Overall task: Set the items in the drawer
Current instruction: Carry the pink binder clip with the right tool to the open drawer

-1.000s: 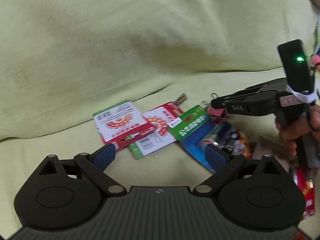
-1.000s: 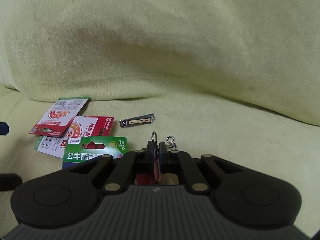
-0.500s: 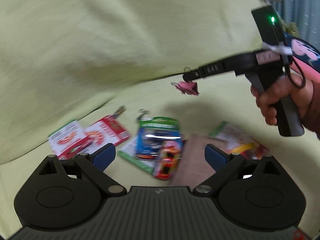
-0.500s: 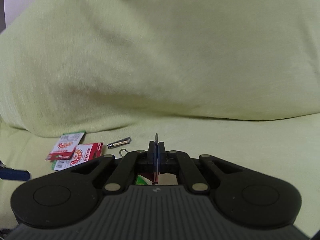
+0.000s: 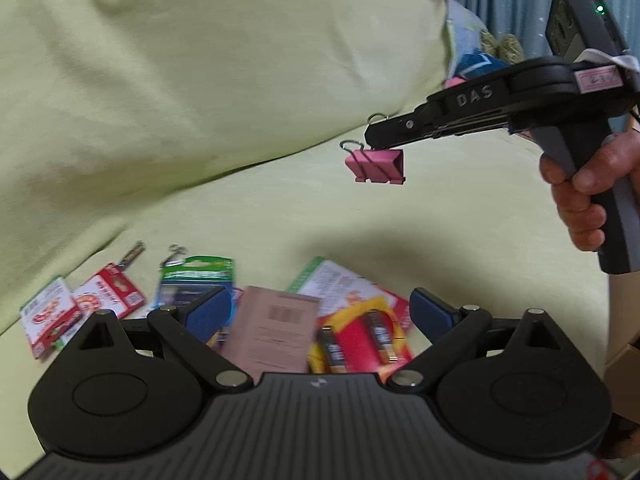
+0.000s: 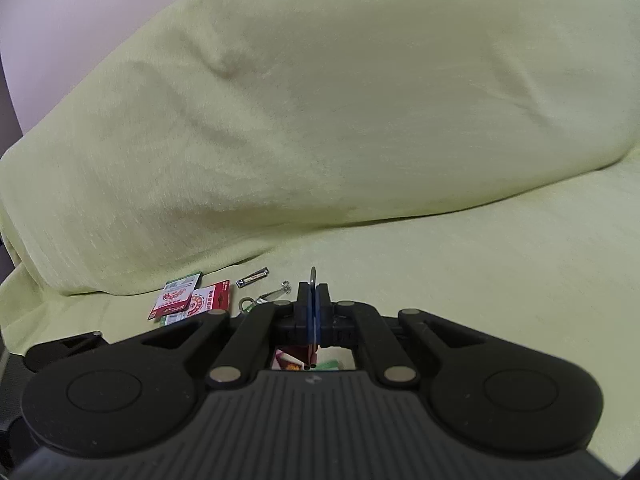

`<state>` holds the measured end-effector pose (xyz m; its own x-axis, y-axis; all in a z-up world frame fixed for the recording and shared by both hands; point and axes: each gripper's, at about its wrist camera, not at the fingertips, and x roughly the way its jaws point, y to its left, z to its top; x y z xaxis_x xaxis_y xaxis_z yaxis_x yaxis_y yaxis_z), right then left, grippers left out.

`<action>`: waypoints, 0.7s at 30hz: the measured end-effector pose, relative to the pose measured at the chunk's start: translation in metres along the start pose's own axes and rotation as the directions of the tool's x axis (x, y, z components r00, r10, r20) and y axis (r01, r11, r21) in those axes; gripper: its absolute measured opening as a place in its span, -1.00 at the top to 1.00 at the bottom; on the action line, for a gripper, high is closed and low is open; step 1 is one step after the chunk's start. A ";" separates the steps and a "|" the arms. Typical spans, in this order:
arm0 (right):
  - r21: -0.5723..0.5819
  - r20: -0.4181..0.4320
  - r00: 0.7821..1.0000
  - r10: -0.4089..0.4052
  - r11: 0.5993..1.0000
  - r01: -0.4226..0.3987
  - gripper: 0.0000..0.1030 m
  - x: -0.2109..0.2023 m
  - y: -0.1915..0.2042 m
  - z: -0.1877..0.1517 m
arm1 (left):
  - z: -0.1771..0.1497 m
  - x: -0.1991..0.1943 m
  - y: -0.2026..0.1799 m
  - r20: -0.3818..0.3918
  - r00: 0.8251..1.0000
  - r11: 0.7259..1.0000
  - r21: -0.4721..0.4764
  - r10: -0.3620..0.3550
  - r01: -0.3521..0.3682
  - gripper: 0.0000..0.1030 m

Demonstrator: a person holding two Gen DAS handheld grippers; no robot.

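Yellow-green sofa seat [image 5: 280,216], right hand-held gripper [image 5: 374,140] aloft clamping pink binder clip [image 5: 378,165]

one pink binder clip [image 5: 376,166], one nail clipper [image 6: 253,282], two claws, about six packaged cards.

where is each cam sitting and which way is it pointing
Left wrist: on the open left gripper, looking down past its blue pads at packets on the green sofa cover; the right gripper and hand cross in, holding a pink binder clip.
Right wrist: on the shut right gripper, facing the sofa back.
Shared: the red card packs and the clip.
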<state>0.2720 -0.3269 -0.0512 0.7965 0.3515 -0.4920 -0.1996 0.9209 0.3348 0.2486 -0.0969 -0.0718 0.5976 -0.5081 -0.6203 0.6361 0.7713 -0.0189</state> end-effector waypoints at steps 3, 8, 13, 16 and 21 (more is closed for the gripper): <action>0.016 0.005 1.000 -0.025 1.000 0.025 0.98 -0.024 0.005 -0.006 | 0.000 -0.004 -0.017 0.000 1.000 0.999 0.013 -0.030 0.030 -0.88; 0.043 0.012 0.997 -0.080 0.996 0.080 0.98 -0.071 0.010 -0.019 | 0.001 -0.019 -0.050 -0.003 0.996 0.996 0.034 -0.084 0.084 -0.88; 0.080 0.024 0.990 -0.136 0.988 0.133 0.98 -0.131 0.008 -0.035 | 0.001 -0.042 -0.091 -0.010 0.990 0.988 0.068 -0.140 0.141 -0.88; 0.106 0.033 0.986 -0.165 0.981 0.160 0.98 -0.171 0.005 -0.047 | 0.003 -0.060 -0.119 -0.012 0.985 0.981 0.092 -0.173 0.173 -0.88; 0.153 0.059 0.978 -0.201 0.970 0.191 0.98 -0.240 0.007 -0.068 | 0.005 -0.097 -0.166 -0.013 0.976 0.967 0.138 -0.215 0.215 -0.88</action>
<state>0.0405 -0.3938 0.0143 0.8525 0.1484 -0.5012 0.0454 0.9342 0.3538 0.0879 -0.1776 -0.0048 0.4401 -0.6572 -0.6119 0.8109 0.5836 -0.0436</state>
